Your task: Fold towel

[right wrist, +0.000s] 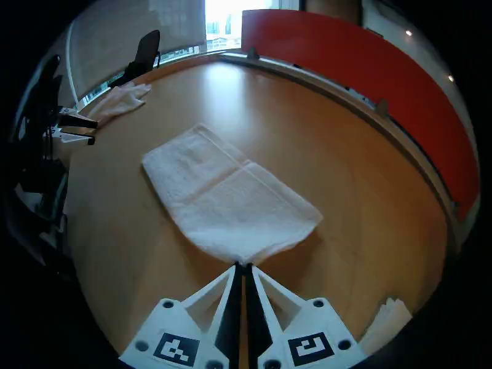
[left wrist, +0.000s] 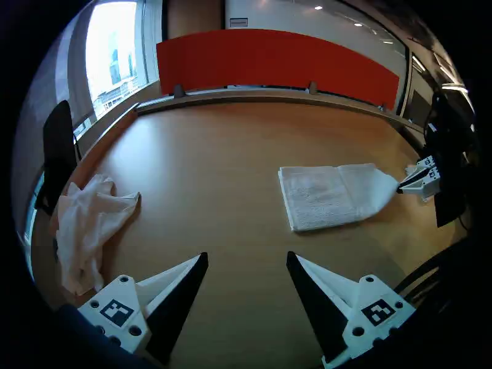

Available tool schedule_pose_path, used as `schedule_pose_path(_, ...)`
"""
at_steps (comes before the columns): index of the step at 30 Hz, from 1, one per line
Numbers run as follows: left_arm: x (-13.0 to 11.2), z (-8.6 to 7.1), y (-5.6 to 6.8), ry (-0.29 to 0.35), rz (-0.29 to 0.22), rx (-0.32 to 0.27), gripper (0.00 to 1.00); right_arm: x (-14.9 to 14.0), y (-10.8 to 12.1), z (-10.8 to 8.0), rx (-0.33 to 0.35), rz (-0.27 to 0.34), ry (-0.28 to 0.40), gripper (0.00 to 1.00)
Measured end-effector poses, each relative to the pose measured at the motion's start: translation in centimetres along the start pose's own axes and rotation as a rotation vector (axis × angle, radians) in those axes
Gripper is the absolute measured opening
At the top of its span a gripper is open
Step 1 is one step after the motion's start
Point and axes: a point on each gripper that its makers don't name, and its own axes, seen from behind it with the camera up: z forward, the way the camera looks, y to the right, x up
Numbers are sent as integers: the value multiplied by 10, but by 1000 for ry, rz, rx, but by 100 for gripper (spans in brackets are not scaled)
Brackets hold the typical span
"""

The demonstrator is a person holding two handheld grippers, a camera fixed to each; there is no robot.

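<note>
1. Fingers (right wrist: 229, 301) of my right gripper (right wrist: 244, 267) are clenching on the near corner of the towel (right wrist: 227, 197), both pressing on the cloth.
2. That towel is lying on the wooden table (right wrist: 344, 184), already doubled into a thick rectangle with a layer edge crossing its middle. The pinched corner is rising off the wood toward me, and the far half is resting flat.
3. Seen from the left gripper view, the towel is sitting to the right, with its right end drawn into a point by the right gripper.
4. My left gripper (left wrist: 246, 254) is hanging released, jaws spread wide over bare table, well apart from the towel and gripping nothing.
5. I am judging this as the start of another fold: one corner is taken and the flap is not yet carried over.
6. The next move is calling for me to lift this corner and carry it across to the far edge. The left gripper could perhaps take the neighbouring corner so the edge travels level, since a one-corner lift is risking a skewed fold.
7. Farther out, a crumpled white cloth (left wrist: 86, 227) is lying at the table's left edge beside a dark chair (left wrist: 58, 154), and a red partition (left wrist: 277, 61) is standing along the far side.
</note>
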Motion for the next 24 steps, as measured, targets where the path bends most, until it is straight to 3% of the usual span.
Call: schedule_pose_path(24,2,-10,-3,21,-12,4,95,60,6,-18,-46,-83,98,3)
